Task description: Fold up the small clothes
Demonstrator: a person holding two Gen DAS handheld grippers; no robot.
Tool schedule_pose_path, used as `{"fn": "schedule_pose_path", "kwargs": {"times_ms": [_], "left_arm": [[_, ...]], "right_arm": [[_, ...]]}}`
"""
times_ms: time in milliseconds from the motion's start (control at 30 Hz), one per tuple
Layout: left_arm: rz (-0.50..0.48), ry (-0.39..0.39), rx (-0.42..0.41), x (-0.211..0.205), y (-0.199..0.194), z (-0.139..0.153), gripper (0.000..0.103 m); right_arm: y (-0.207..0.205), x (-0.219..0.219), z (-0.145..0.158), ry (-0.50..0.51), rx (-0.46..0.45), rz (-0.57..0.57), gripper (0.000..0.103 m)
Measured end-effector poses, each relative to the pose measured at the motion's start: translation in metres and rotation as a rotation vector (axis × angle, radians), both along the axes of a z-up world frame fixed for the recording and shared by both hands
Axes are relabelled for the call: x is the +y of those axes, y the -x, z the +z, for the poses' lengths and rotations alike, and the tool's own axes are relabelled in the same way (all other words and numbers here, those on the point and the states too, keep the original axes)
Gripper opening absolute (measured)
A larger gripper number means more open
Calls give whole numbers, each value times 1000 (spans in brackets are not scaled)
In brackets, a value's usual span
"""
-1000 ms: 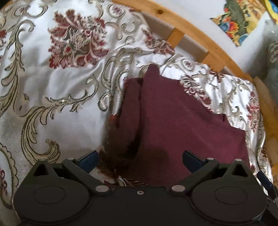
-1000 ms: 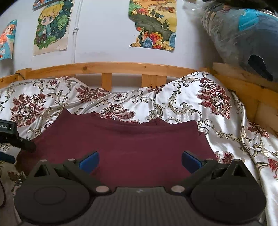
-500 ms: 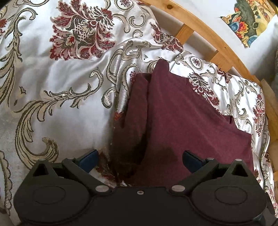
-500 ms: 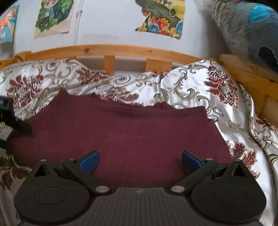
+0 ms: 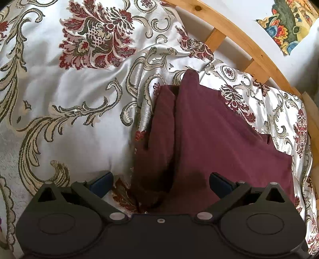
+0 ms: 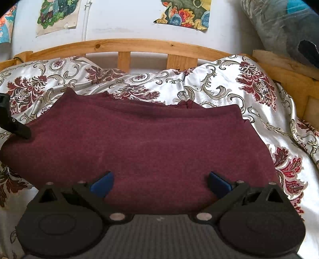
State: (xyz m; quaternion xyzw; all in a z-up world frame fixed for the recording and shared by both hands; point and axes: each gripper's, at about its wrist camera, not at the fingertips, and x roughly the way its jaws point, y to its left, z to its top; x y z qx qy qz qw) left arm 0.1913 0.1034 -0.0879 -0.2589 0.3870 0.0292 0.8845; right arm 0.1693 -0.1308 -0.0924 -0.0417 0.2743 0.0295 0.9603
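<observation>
A maroon garment [image 6: 151, 145] lies folded flat on a floral satin bedspread [image 6: 229, 93]. In the left wrist view the garment [image 5: 215, 143] shows a folded-over flap along its left side. My left gripper [image 5: 160, 183] is open and empty, its blue-padded fingers straddling the garment's near left corner. My right gripper [image 6: 160, 182] is open and empty, just over the garment's near edge. Part of the left gripper [image 6: 14, 127] shows at the garment's left edge in the right wrist view.
A wooden bed rail [image 6: 123, 45] runs behind the bedspread, with posters [image 6: 185, 14] on the white wall. A bagged bundle [image 6: 285, 27] sits at the upper right. The bedspread [image 5: 59, 95] spreads wide to the garment's left.
Both grippers have moved forward and tilted down over the garment, which now fills more of each view. Both stay open; the garment itself has not shifted.
</observation>
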Motion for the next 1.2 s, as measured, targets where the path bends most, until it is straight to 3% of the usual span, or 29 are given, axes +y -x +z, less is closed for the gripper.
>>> {"fn": "schedule_pose_path", "kwargs": {"times_ms": [133,367,833,1000,1200], "left_arm": [[-11,-28,0,-3,-1,0,102],[-21,-146,-54,-9,-2,6,102],[-64,-166,-87,-12,-5,9,100],[-46,-203,-115,-13,-4,11,100],[-103,-237,-146,-18,-6,15,97]], "right_arm": [[-1,-3,-2,-20,3,1,103],[-1,-3,-2,-26,1,0,103],[0,-3,-3,-24,-3,-1,103],[0,-1,-3,-9,-7,-2,103],[1,1,-2,-4,-7,-2,103]]}}
